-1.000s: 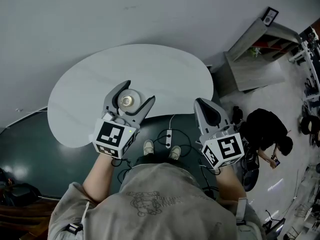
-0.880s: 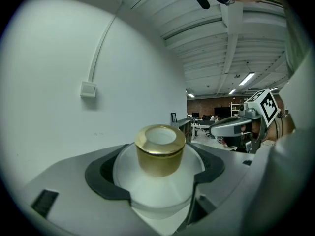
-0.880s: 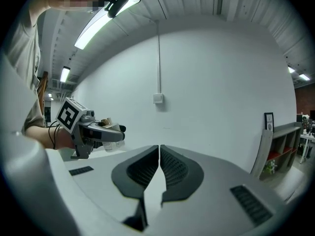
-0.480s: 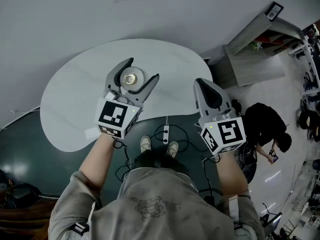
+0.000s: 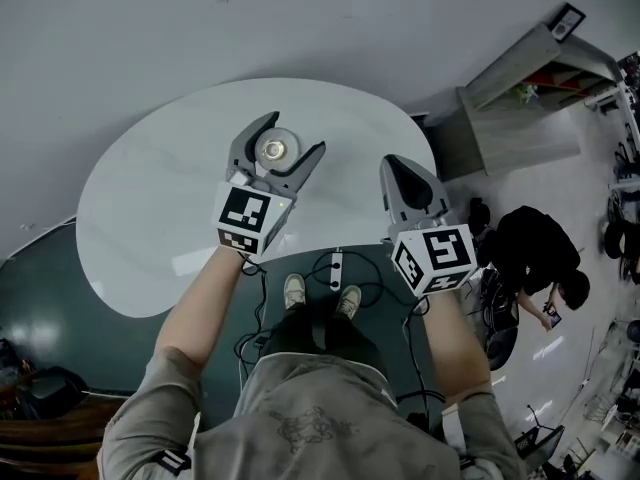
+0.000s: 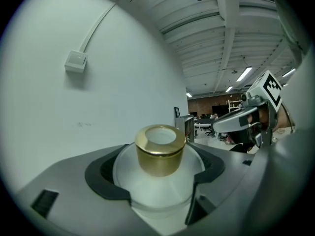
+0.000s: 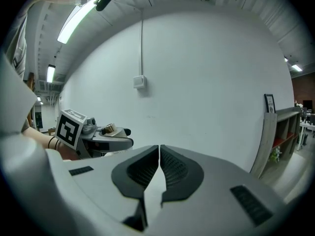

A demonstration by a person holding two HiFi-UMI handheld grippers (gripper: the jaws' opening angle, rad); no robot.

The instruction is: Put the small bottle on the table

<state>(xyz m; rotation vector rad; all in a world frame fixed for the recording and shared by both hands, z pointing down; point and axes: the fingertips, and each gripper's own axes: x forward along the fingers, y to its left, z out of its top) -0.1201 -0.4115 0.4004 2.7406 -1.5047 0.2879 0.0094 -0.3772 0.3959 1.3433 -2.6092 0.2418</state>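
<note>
White wall (image 5: 300, 18), grey shelf (image 5: 520, 108), dark floor (image 5: 50, 288)

The left hand-held gripper (image 6: 157, 191) clasps a gold-capped small bottle (image 6: 158, 168).

The left gripper (image 5: 288, 138), forearm stretched forward, clasped the small bottle (image 6: 158, 150) between its jaws. The right gripper (image 5: 396, 164) hovered alongside, jaws pressed together.

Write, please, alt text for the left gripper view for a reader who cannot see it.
The left claw is shut on a small white bottle with a gold cap, upright between its jaws. Behind stands a plain white wall with a small box on it, and the right claw shows at the right.
</note>
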